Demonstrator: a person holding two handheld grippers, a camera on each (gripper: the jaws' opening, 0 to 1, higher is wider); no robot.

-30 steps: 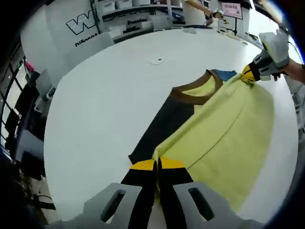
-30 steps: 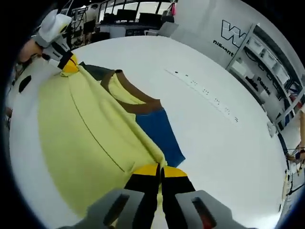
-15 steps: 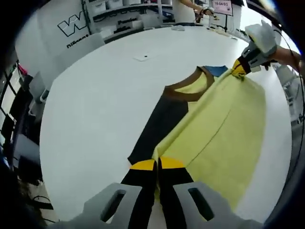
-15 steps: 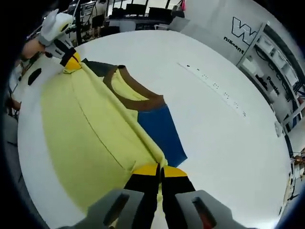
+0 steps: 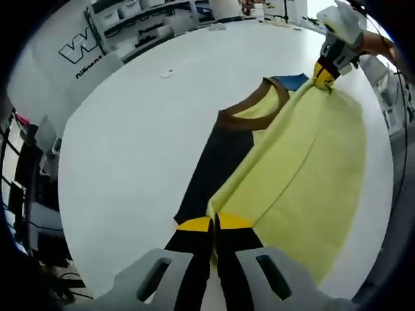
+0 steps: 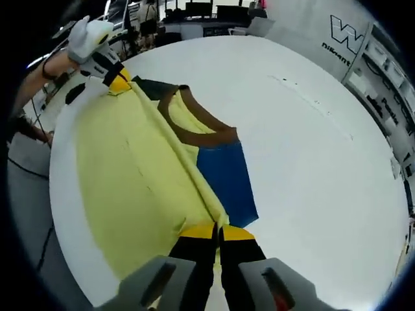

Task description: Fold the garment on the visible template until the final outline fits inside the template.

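A yellow garment [image 5: 305,168] with a brown collar [image 5: 249,116], one dark grey sleeve [image 5: 214,172] and one blue sleeve [image 6: 227,181] hangs stretched above a white table [image 5: 142,129]. My left gripper [image 5: 214,223] is shut on the garment's edge by the grey sleeve. My right gripper [image 6: 217,230] is shut on the edge by the blue sleeve. In the left gripper view the right gripper [image 5: 324,71] pinches the far corner. In the right gripper view the left gripper [image 6: 117,81] pinches the far corner, held by a gloved hand. The yellow body [image 6: 130,188] sags toward the near table edge.
The white table [image 6: 311,155] spreads wide beyond the garment. A small marker [image 5: 168,73] lies on it far off. Shelves and a wall with a logo [image 5: 81,46] stand behind. A row of small dark marks [image 6: 305,97] runs across the tabletop.
Both grippers have risen with the garment still held, and the cloth is pulled tauter between them. The views have tilted, showing more of the table's edge.
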